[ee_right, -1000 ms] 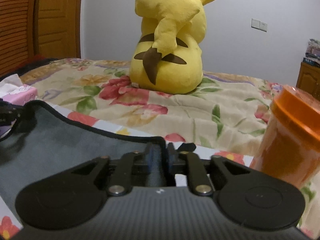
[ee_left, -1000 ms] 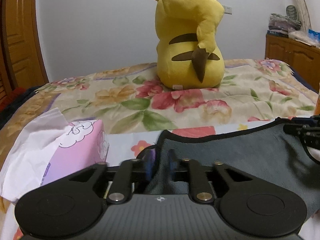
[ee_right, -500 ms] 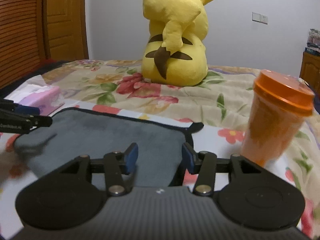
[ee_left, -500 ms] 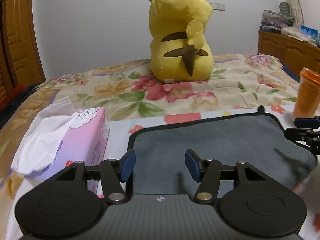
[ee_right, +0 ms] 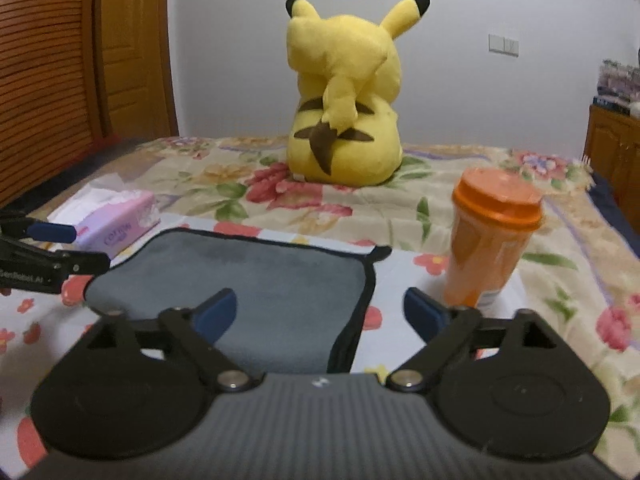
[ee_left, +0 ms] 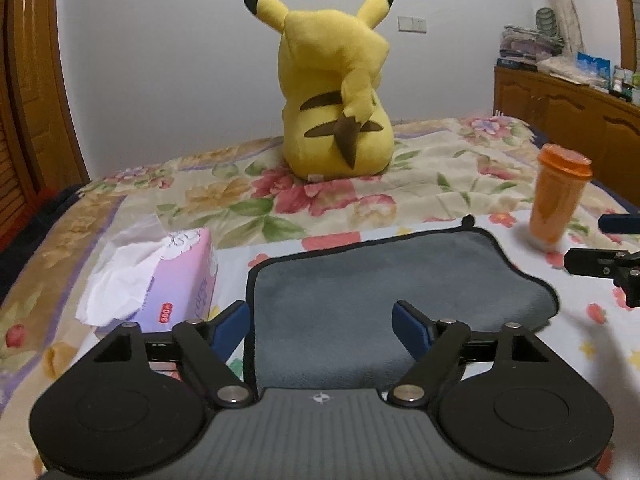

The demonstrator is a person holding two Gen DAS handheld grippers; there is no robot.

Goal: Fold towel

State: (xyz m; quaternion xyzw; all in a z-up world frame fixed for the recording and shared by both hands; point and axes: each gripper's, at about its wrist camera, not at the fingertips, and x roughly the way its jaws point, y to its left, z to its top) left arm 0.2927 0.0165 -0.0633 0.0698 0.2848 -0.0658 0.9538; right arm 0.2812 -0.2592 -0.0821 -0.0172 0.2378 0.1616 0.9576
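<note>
The bed [ee_left: 460,168], covered with a floral bedspread, carries every item in view. A yellow Pikachu plush [ee_left: 336,96] sits upright at the far side of the bed with its back and tail to both cameras, well apart from the other things.

The grey towel [ee_left: 360,280], edged in black piping, lies flat on the near part of the bed, folded over on itself, with a small black hanging loop at its far right corner. In the right wrist view the towel [ee_right: 248,280] shows doubled black edges along its right side.

An orange lidded cup [ee_left: 558,196] stands upright on the bed just beyond the towel's right corner, apart from it; in the right wrist view the cup [ee_right: 490,236] stands to the right of the towel. A pink tissue box [ee_left: 176,280], with white tissue pulled out of its top, lies to the left of the towel, near its left edge.

The left gripper [ee_left: 320,324] hangs over the near left part of the towel, jaws wide apart and empty. The right gripper [ee_right: 320,314] hangs over the towel's near right edge, jaws likewise wide apart and holding nothing.
</note>
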